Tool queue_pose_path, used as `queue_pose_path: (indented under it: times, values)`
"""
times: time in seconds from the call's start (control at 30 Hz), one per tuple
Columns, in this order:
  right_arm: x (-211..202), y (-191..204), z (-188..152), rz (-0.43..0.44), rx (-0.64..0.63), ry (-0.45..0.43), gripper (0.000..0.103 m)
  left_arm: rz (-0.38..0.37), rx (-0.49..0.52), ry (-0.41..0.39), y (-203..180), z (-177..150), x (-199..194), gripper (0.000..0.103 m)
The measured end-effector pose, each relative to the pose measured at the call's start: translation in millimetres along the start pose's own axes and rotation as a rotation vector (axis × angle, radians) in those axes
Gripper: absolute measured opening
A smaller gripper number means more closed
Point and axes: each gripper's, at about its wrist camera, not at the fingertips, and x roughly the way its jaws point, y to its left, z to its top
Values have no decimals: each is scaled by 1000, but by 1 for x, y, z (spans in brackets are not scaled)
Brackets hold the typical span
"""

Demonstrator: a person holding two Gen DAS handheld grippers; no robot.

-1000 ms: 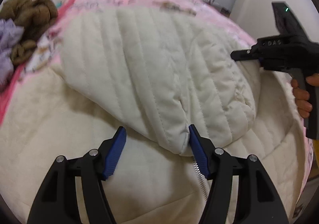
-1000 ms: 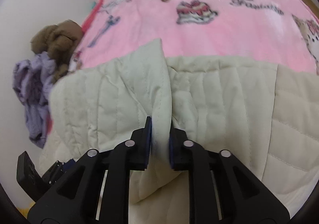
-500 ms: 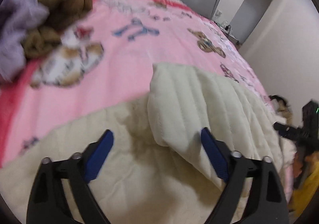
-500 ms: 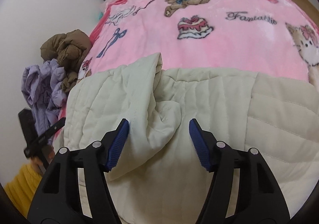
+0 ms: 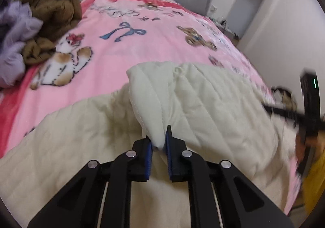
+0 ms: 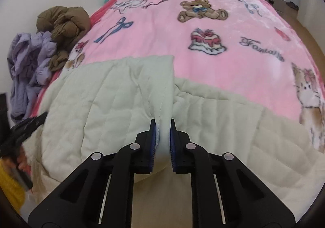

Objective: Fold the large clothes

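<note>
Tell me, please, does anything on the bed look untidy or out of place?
Yes. A brown garment and a lilac garment lie crumpled in a heap at the edge of the pink blanket, unfolded. The cream quilted garment is only bunched where both grippers pinch it.

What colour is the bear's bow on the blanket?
Blue. The bear on the pink blanket shows best in the right wrist view.

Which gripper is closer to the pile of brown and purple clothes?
Left. The left gripper grips the cream quilted garment on the side toward the pile; the right gripper grips it farther away.
</note>
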Motion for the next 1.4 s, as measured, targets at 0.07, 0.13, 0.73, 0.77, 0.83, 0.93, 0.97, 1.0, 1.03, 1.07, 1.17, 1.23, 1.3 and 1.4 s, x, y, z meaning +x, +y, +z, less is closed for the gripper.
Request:
queue_pose_path:
  times: [0.07,0.13,0.73,0.77,0.83,0.93,0.97,1.0,1.03,1.07,1.17,1.23,1.3,1.4]
  values:
    - [9,-1,-10,-10,-18,59,11,28,4,37,2,-10,8,12]
    - [24,1,-28,-39,-60,111,11,40,-31,85,17,-19,25,12]
    - [-19,-39,-20,140,109,-89,12,162,67,149,19,-15,42,19]
    - [-4,-42,-14,130,89,-29,12,160,52,150,21,-14,42,19]
    - [17,-37,-8,151,48,39,12,157,29,155,24,-14,44,20]
    - [30,-22,-7,248,16,70,12,173,53,151,19,-16,44,20]
    - [32,-18,-7,261,8,73,12,171,50,150,19,-17,44,20]
    - [34,-16,-7,291,13,74,12,166,39,151,21,-16,45,20]
    - [35,-17,-8,322,34,74,14,159,25,154,23,-16,45,20]
    - [34,-22,-8,389,76,70,24,157,21,156,23,-15,45,20]
    - [31,-33,-12,472,176,52,56,166,22,157,22,-16,46,20]
    - [30,-33,-13,476,165,54,56,169,19,156,22,-16,46,20]
    - [35,-25,-13,453,136,85,57,169,13,156,22,-16,46,20]
    - [34,-17,-10,462,113,77,60,170,9,157,22,-16,46,20]
